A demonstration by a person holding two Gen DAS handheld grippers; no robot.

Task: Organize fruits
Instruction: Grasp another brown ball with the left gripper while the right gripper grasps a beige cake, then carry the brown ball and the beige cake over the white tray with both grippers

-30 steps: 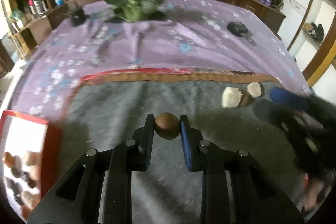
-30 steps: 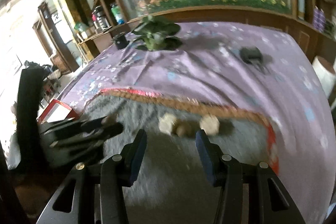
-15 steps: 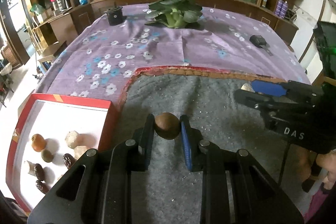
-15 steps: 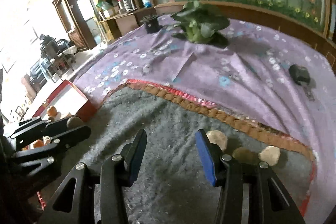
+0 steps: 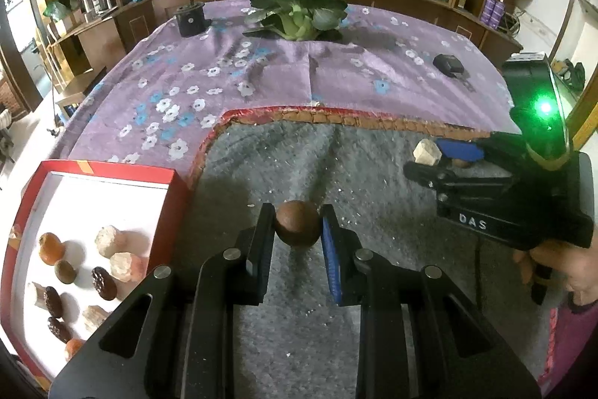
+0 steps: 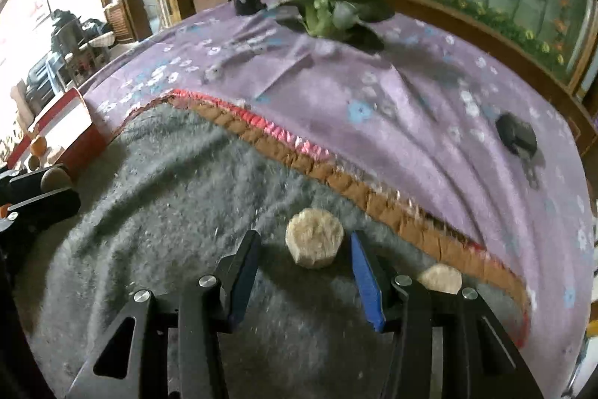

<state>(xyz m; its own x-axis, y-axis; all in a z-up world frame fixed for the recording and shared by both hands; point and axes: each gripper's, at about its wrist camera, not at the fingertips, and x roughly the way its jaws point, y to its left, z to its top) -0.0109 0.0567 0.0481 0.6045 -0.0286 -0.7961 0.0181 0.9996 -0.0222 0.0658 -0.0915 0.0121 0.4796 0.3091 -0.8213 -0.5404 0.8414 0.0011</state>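
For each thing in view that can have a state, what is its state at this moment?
Left gripper: shut on the round brown fruit, off the grey mat.
Right gripper: closing around the pale chunk, pads not yet touching.
Pale chunk: lying on the mat.
Second pale chunk: lying on the mat, partly hidden.
Red box: open, holding several fruits.

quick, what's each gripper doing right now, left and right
Left gripper: shut on the round brown fruit.
Right gripper: jaws closing around the pale chunk, not yet touching it.
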